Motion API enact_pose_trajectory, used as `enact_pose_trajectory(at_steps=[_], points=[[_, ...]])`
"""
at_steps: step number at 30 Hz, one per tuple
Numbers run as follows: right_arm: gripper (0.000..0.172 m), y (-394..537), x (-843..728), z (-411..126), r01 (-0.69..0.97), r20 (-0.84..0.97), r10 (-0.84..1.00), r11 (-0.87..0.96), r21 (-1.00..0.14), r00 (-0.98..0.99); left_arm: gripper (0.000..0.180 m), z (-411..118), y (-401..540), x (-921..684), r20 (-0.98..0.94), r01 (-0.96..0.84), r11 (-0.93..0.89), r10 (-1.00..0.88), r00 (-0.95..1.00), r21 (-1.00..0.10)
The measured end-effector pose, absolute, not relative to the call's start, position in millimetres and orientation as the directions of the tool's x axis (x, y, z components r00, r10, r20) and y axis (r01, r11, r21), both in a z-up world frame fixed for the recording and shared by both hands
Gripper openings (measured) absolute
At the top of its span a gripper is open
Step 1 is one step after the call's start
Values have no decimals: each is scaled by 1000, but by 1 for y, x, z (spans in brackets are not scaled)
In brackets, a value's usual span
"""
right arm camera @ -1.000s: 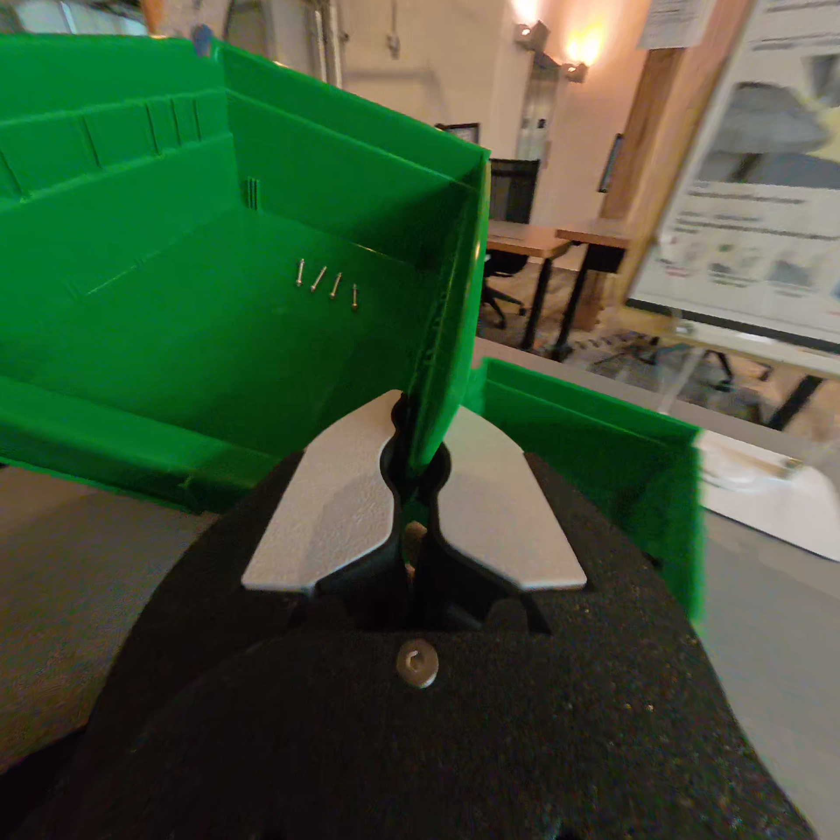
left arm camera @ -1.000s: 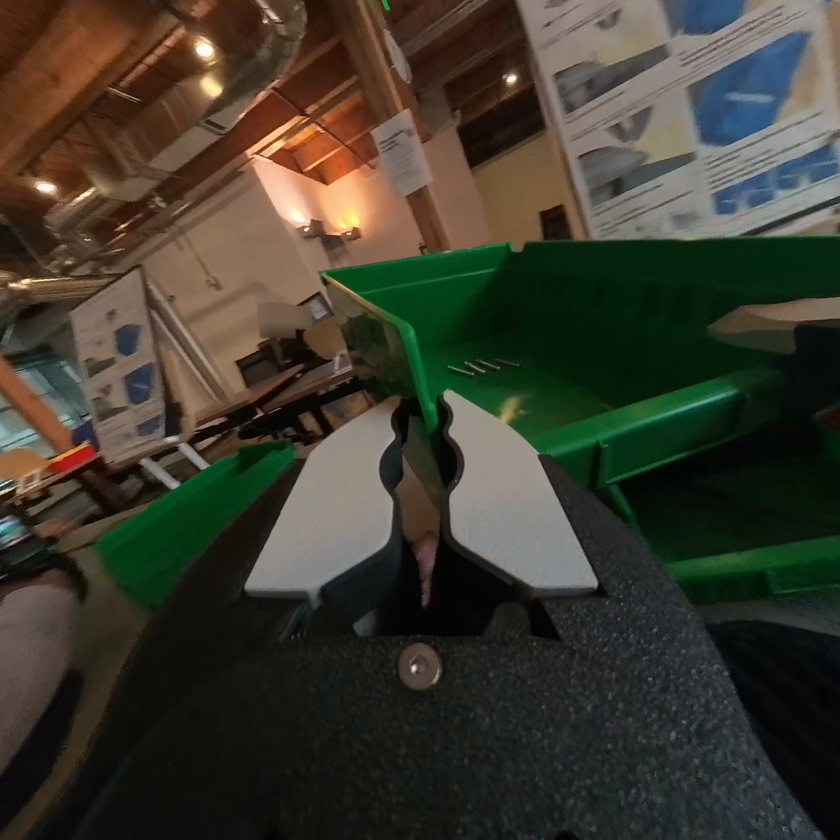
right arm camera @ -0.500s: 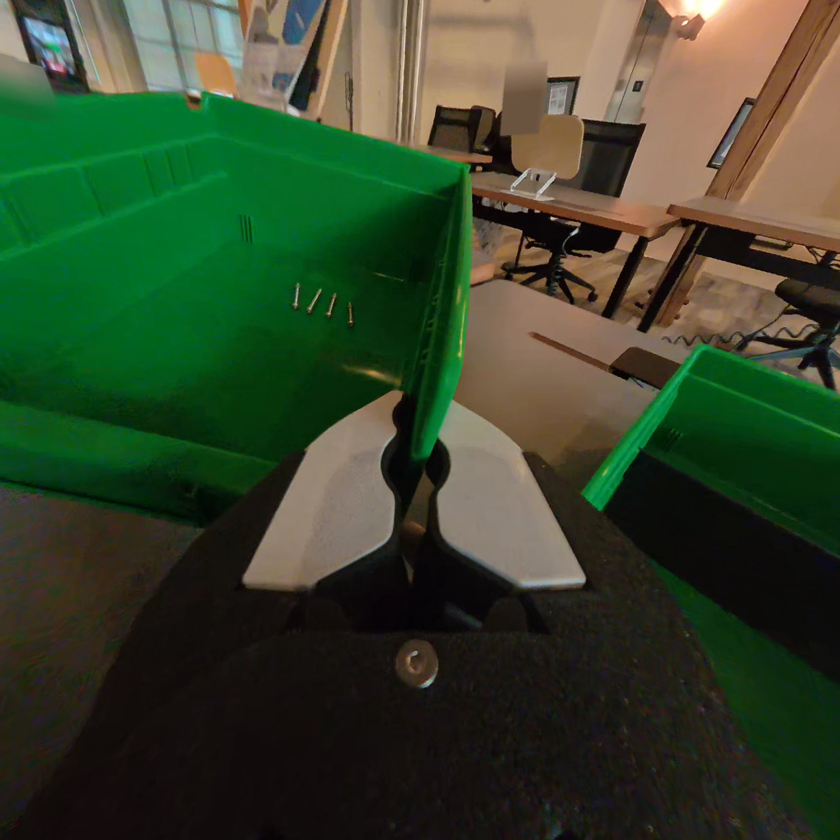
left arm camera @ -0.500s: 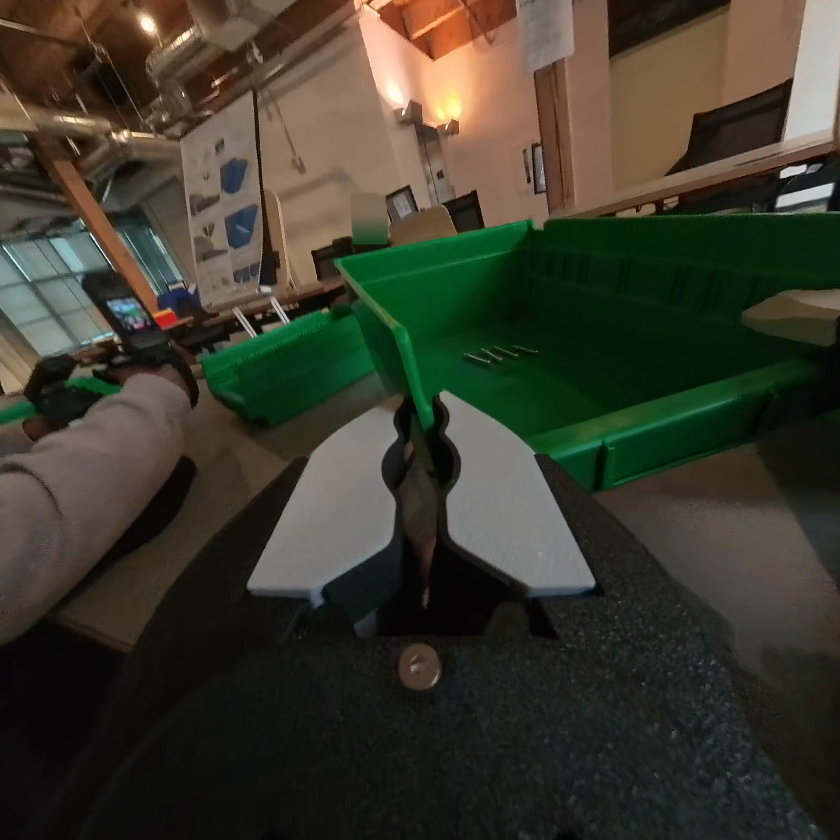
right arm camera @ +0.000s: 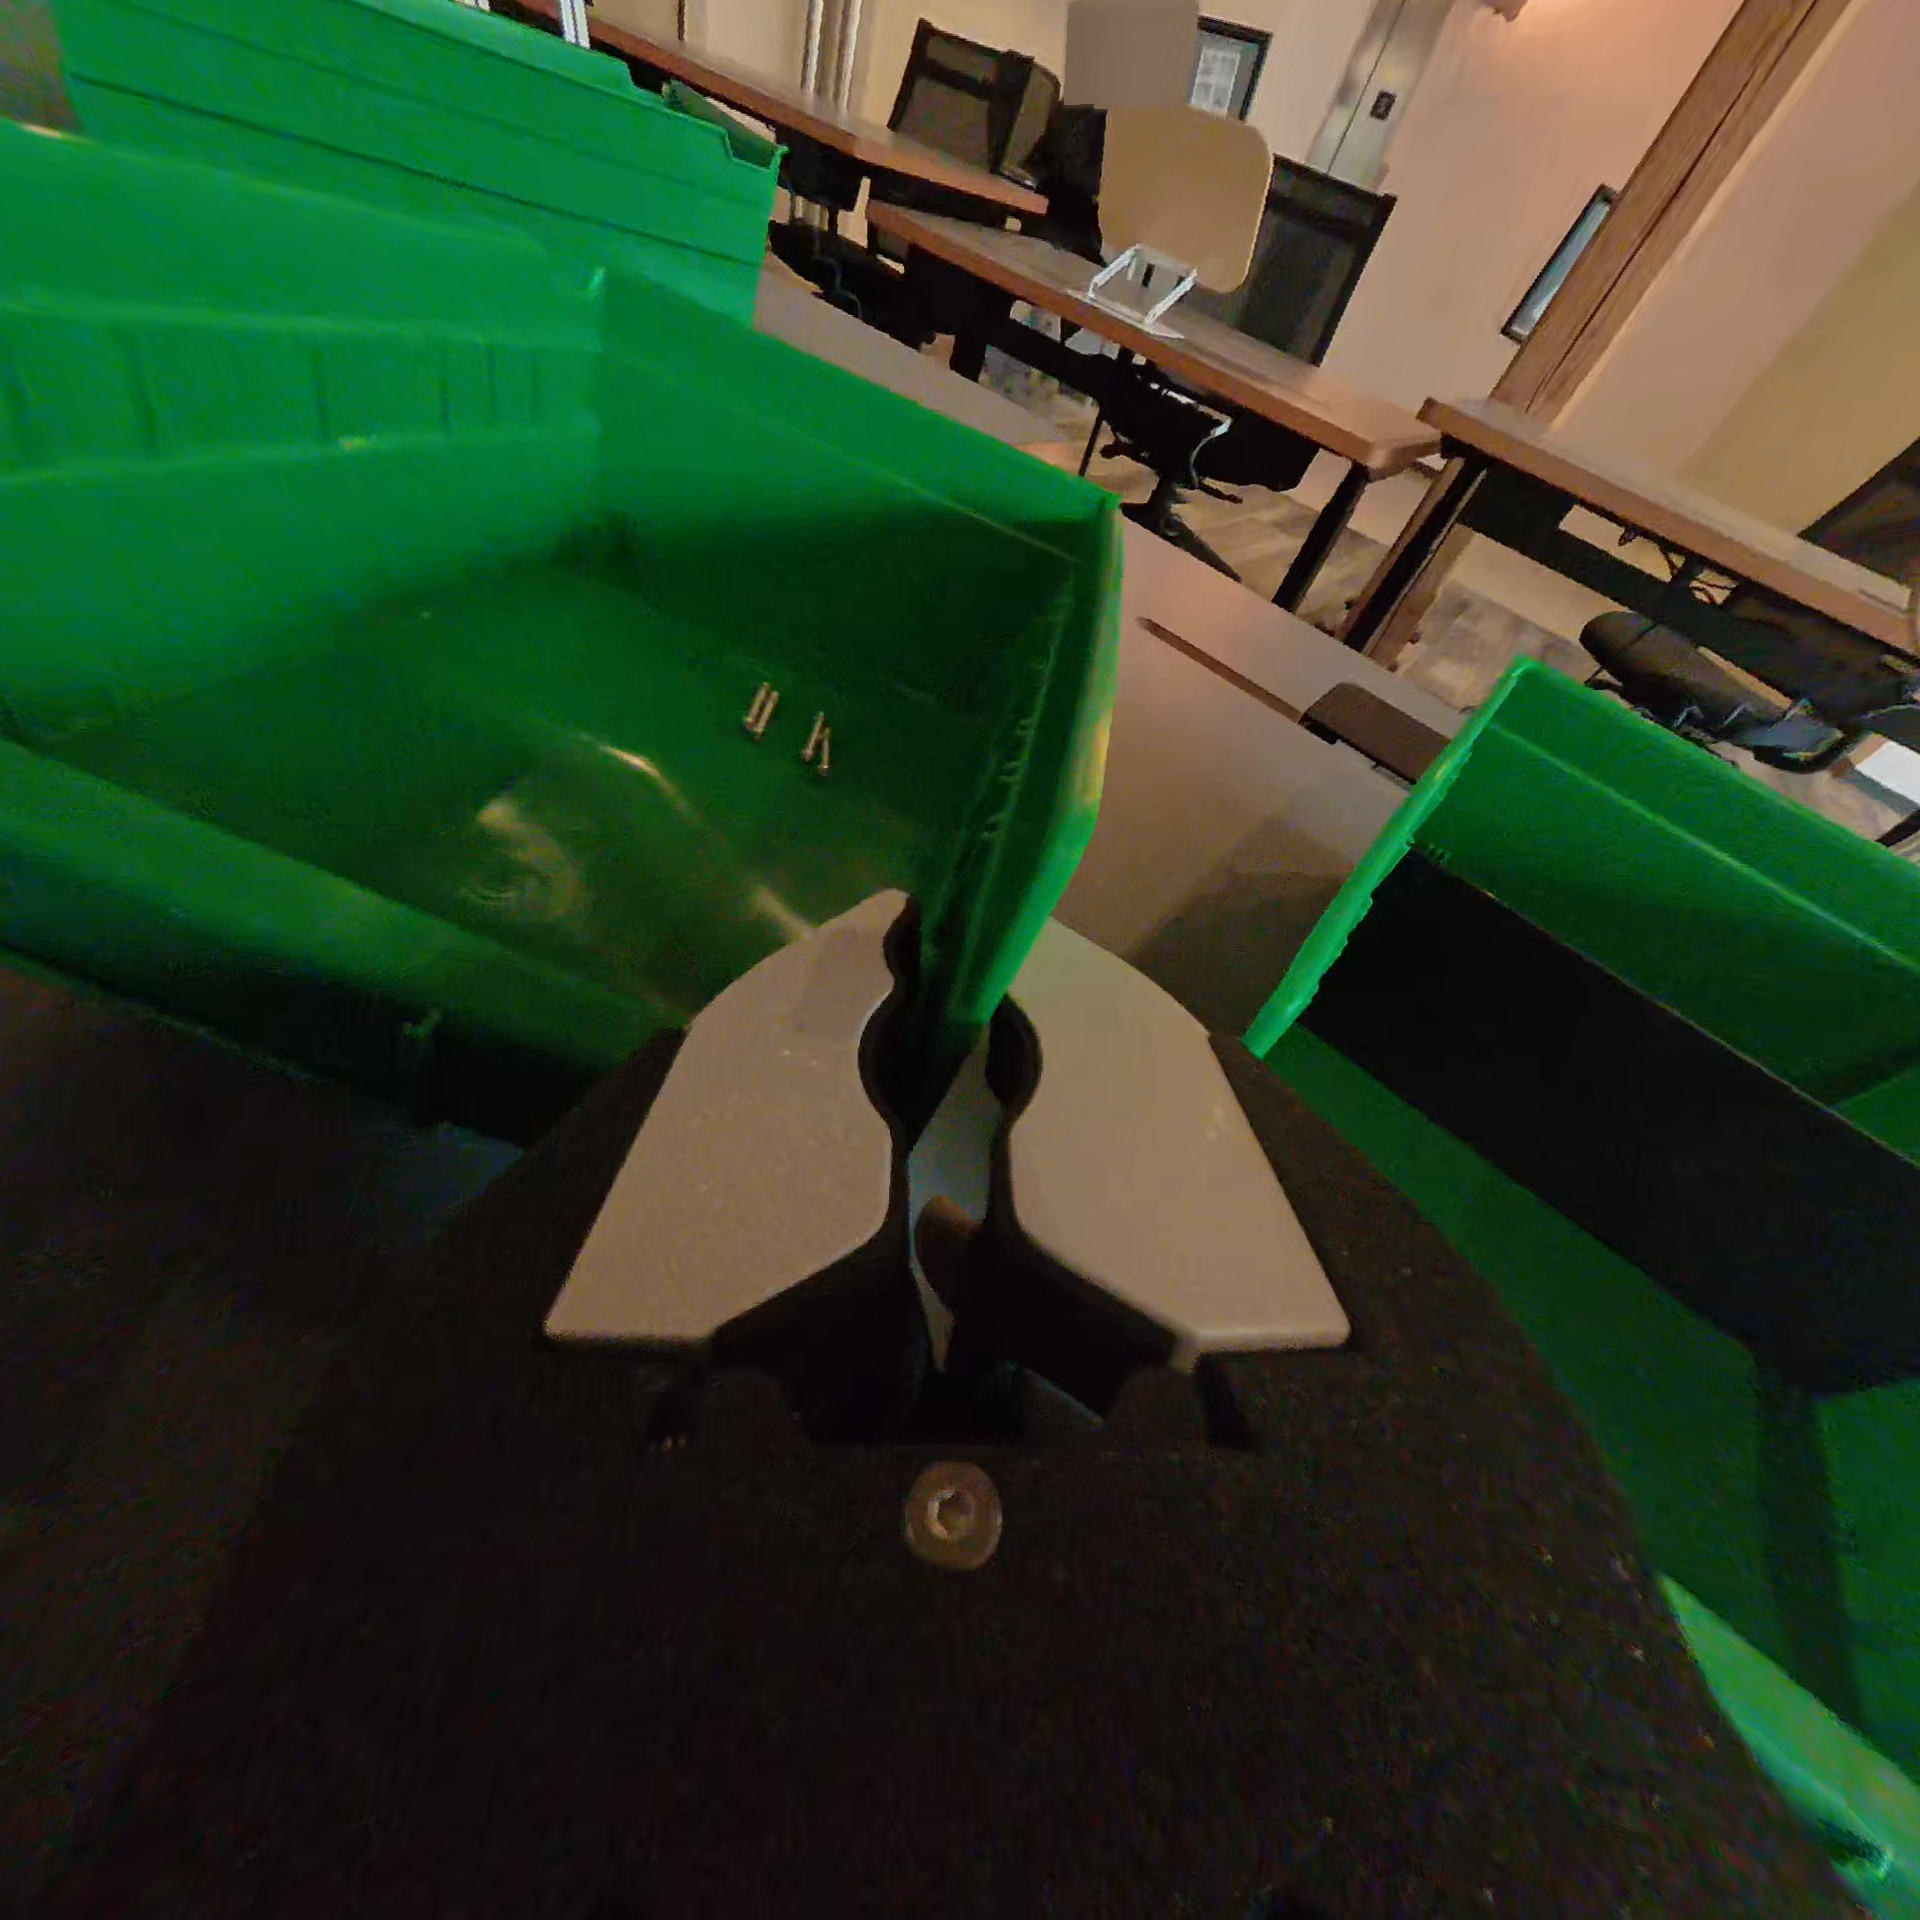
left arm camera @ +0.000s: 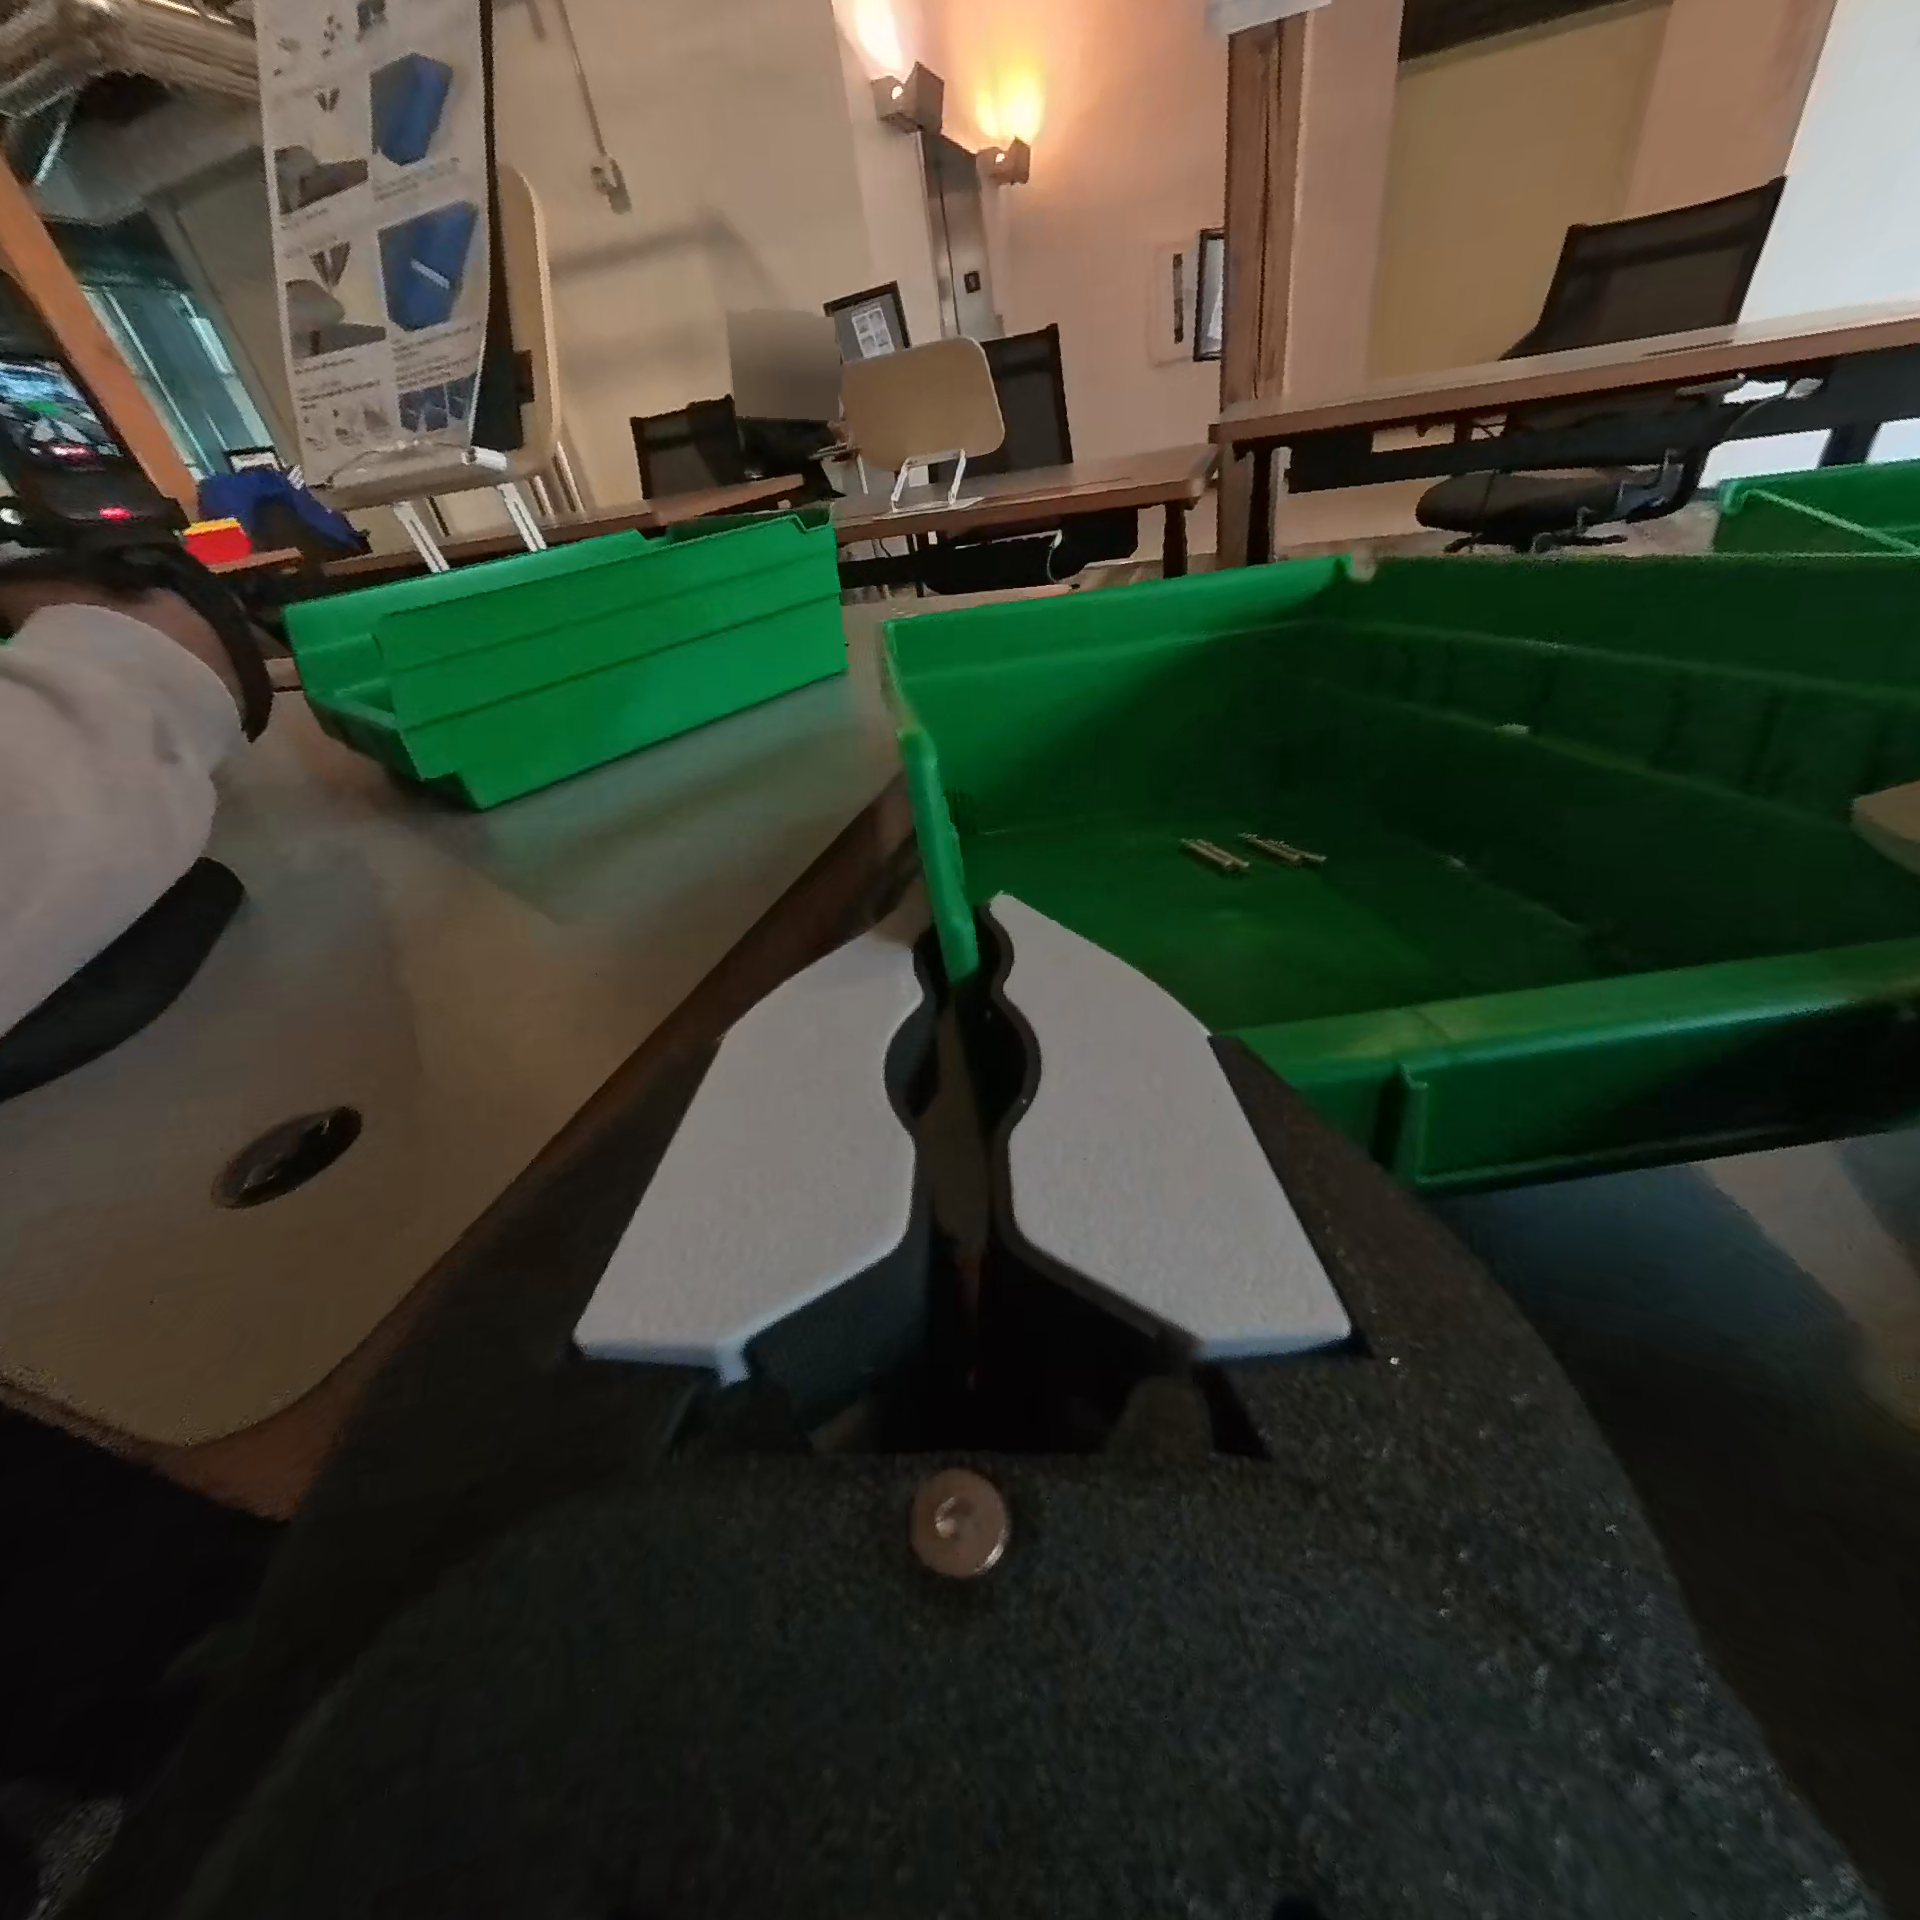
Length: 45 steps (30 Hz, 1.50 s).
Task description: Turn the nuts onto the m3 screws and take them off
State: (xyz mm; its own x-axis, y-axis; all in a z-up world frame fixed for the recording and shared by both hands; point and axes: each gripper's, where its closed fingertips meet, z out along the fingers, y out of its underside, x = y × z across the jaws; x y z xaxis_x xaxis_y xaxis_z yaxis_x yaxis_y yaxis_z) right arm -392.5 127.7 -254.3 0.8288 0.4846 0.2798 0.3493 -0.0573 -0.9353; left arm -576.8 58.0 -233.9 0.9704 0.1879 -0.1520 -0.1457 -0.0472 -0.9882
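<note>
A large green bin (left arm camera: 1558, 1070) sits low on the table, with several small metal screws (left arm camera: 1247, 854) lying on its floor. My left gripper (left arm camera: 961, 935) is shut on the bin's left side wall, which runs up from between its fingertips. In the right wrist view the same bin (right arm camera: 312, 582) and screws (right arm camera: 790, 722) show. My right gripper (right arm camera: 961, 935) straddles the bin's right side wall. Its jaws stand a little apart, with table showing through the gap, so it counts as open. No nuts are visible.
A second green bin (left arm camera: 582, 665) stands on the grey table at the back left. A third green bin (right arm camera: 1662, 935) is close on the right. A person's sleeve (left arm camera: 83, 769) lies on the table at the left, near a round cable hole (left arm camera: 286, 1153). About 20 centimetres separates my left fingertips from my right.
The bin has come down from a raised, tilted pose to level on the table. My left jaws closed onto its wall. My right jaws widened and the wall now leans between them. The screws shifted into pairs.
</note>
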Motion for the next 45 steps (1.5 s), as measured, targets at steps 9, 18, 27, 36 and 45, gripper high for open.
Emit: enact_pose_trajectory(at_steps=[9, 18, 27, 36, 45], points=[[17, 124, -394, -254, 340, 278, 467, -53, -939, 839, 2, -240, 88, -585, -117, -107, -82, 117, 986, -991], [26, 138, -400, -265, 381, 287, 475, -113, -918, 832, 3, -254, 132, -592, -28, -20, -162, 47, 999, -987], [33, 149, -412, -278, 431, 289, 522, -171, -886, 803, 7, -267, 163, -604, 51, 62, -223, 57, 997, -973], [45, 145, -425, -283, 418, 227, 573, -226, -880, 787, 20, -272, 175, -607, 69, 78, -262, 44, 997, -962], [84, 131, -440, -279, 391, 133, 701, -221, -894, 701, 20, -271, 180, -608, 117, 121, -255, 28, 993, -959]])
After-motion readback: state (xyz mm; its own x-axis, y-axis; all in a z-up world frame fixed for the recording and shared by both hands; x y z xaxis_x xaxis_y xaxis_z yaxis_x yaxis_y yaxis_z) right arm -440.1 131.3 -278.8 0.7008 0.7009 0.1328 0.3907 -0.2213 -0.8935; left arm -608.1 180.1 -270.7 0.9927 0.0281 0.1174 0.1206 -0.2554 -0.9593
